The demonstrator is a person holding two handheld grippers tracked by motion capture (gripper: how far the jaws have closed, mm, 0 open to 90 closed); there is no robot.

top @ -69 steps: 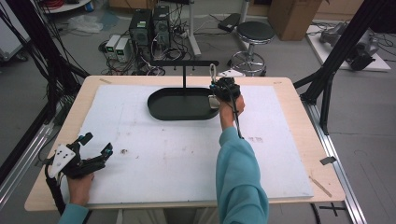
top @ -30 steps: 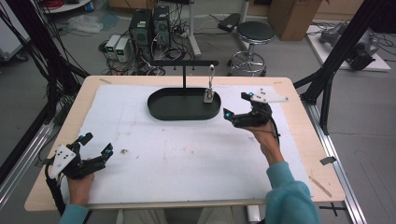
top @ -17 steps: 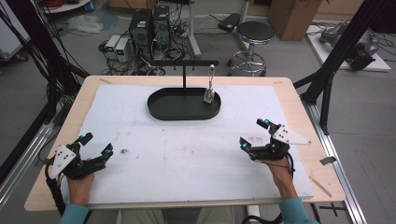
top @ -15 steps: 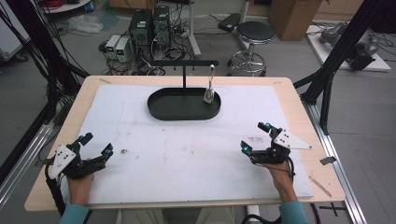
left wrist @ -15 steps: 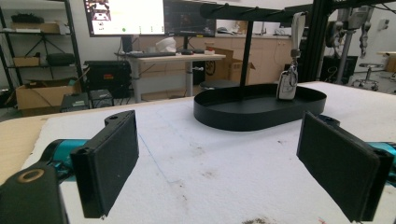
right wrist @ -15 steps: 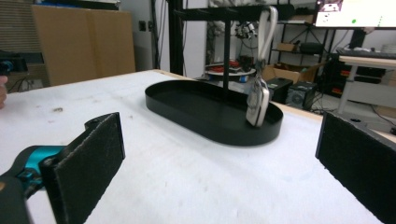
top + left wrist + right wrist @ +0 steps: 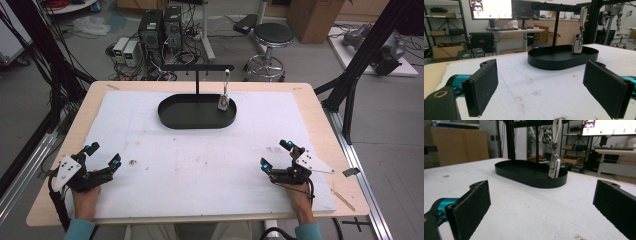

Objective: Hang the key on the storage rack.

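Left gripper (image 7: pixel 100 159) rests low at the near left corner of the surface (image 7: pixel 200 160), held by the person's left hand (image 7: pixel 86 201). Jaws stand wide apart with nothing between them; in the left gripper view both black pads frame bare white surface.

Right gripper (image 7: pixel 277 156) rests at the near right of the surface, held by the right hand (image 7: pixel 301 200). Jaws also spread wide and empty; the right gripper view shows open surface between the two pads.

Key fob (image 7: pixel 223 102) hangs by its strap from the right-hand part of the black rack's crossbar (image 7: pixel 197 67), at the far middle of the surface. The fob dangles over the right end of the black oval tray (image 7: pixel 170 112); its lower end sits down inside the tray wall, as seen in the left gripper view (image 7: pixel 577 45) and the right gripper view (image 7: pixel 554 167). Whether it touches the tray floor I cannot tell.

The rack's post rises from the middle of the tray. Both grippers are well apart from the tray and the fob, one to each side, both pointed roughly toward it.

A small dark speck (image 7: pixel 133 161) lies on the surface just beside the left gripper's jaws. A round stool (image 7: pixel 271 36) stands on the floor beyond the far edge.
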